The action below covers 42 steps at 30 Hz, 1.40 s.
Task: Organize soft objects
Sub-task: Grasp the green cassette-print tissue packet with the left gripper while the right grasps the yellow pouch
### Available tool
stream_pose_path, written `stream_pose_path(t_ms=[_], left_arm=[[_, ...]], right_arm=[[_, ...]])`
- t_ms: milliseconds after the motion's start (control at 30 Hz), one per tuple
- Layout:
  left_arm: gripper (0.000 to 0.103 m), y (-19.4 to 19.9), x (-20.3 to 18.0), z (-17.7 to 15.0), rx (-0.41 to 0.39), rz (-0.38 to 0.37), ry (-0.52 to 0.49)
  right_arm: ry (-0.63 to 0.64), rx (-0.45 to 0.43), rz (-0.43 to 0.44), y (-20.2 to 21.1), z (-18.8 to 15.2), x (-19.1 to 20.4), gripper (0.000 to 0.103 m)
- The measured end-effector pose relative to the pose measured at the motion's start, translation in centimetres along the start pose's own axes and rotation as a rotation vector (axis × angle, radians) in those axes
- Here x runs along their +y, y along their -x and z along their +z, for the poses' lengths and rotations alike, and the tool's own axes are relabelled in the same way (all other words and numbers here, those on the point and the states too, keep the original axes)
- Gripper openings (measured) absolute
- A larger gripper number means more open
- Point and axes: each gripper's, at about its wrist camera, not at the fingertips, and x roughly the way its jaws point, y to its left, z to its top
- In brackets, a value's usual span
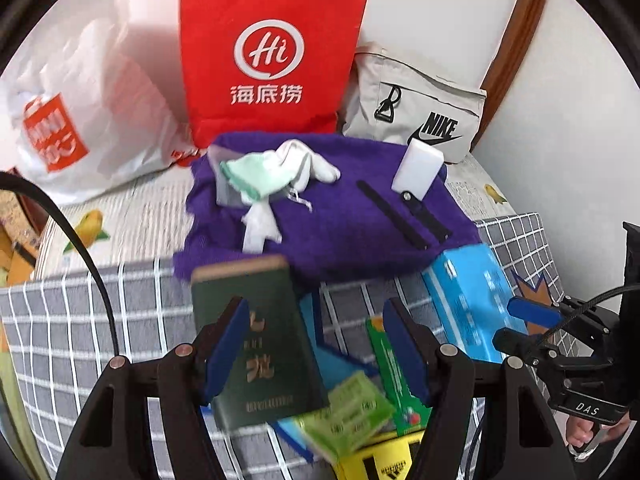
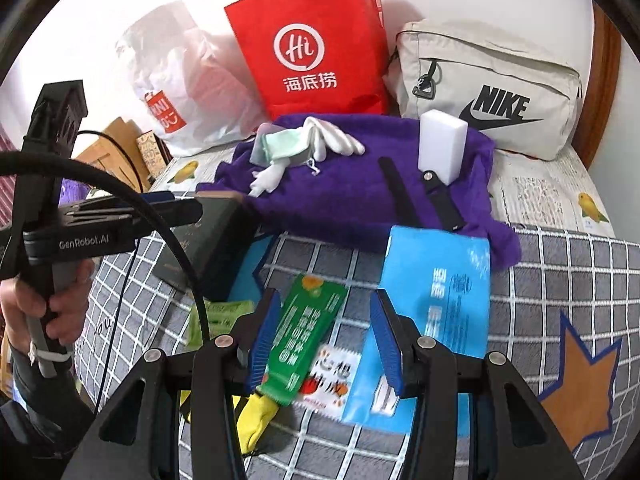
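Note:
A purple towel [image 1: 340,216] lies spread on the bed; it also shows in the right wrist view [image 2: 352,184]. On it lie a white glove [image 1: 308,164], a mint cloth [image 1: 256,176], a white sponge block [image 1: 418,170] and two black straps [image 1: 394,216]. My left gripper [image 1: 316,344] is open, its fingers either side of a dark green book [image 1: 260,344] that lies below. My right gripper [image 2: 324,340] is open above a green packet [image 2: 308,340] and a blue packet [image 2: 436,280]. The left gripper shows in the right wrist view [image 2: 176,208].
A red Hi paper bag [image 1: 272,56], a white plastic bag [image 1: 80,120] and a beige Nike bag [image 1: 416,116] stand against the wall behind the towel. A light green packet [image 1: 348,412], a yellow box [image 1: 380,460] and a grey checked blanket [image 1: 100,320] lie near me.

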Motion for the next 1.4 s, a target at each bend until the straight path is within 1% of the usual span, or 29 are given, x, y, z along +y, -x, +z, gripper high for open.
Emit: stream_pose_path(t_ms=[167, 233, 267, 300, 400, 467, 600, 667, 767, 867, 1000, 1100, 1233, 1400], left_arm=[[0.069, 1.6, 0.1, -2.9, 0.001, -0.016, 0.037], [0.074, 2.4, -0.1, -4.3, -0.001, -0.015, 0.05], [0.079, 2.6, -0.2, -4.9, 0.0, -0.011, 0.057], [0.082, 3.0, -0.4, -5.6, -0.003, 0.003, 0.068], [0.086, 3.4, -1.2, -7.7, -0.008, 0.046, 0.085], [0.086, 3.0, -1.7, -8.9, 0.01, 0.062, 0.1], [0.086, 1.2, -2.6, -10.2, 0.054, 0.089, 0.115], [0.086, 0.2, -2.8, -10.5, 0.067, 0.091, 0.135], [0.086, -0.9, -3.0, -10.4, 0.068, 0.123, 0.161], [0.086, -1.8, -3.3, -10.2, 0.072, 0.138, 0.174], [0.086, -2.7, -3.6, -9.9, 0.076, 0.149, 0.188], [0.086, -3.5, -3.8, -9.6, 0.093, 0.153, 0.198], [0.086, -4.3, -4.2, -9.3, 0.104, 0.19, 0.188], [0.086, -5.4, -4.6, -9.1, 0.121, 0.245, 0.17]], right_arm=[[-0.01, -0.021, 0.008, 1.5, -1.4, 0.4, 0.048], [-0.013, -0.028, 0.015, 2.1, -1.9, 0.5, 0.048], [-0.012, -0.034, 0.017, 2.4, -2.2, 0.6, 0.048], [-0.01, -0.037, 0.016, 2.6, -2.4, 0.7, 0.049], [0.009, -0.053, 0.002, 3.4, -3.2, 1.1, 0.049], [0.018, -0.06, 0.001, 3.8, -3.8, 1.2, 0.049], [0.034, -0.067, -0.012, 4.4, -4.6, 1.4, 0.05], [0.048, -0.08, -0.039, 4.8, -5.1, 1.4, 0.05], [0.054, -0.097, -0.074, 5.4, -5.5, 1.4, 0.055], [0.054, -0.105, -0.106, 5.7, -5.7, 1.2, 0.055], [0.044, -0.121, -0.126, 6.2, -5.8, 0.7, 0.056], [0.04, -0.13, -0.148, 6.6, -5.9, 0.4, 0.056], [0.043, -0.14, -0.157, 6.8, -5.9, 0.2, 0.058], [0.042, -0.146, -0.152, 6.8, -5.9, 0.0, 0.058]])
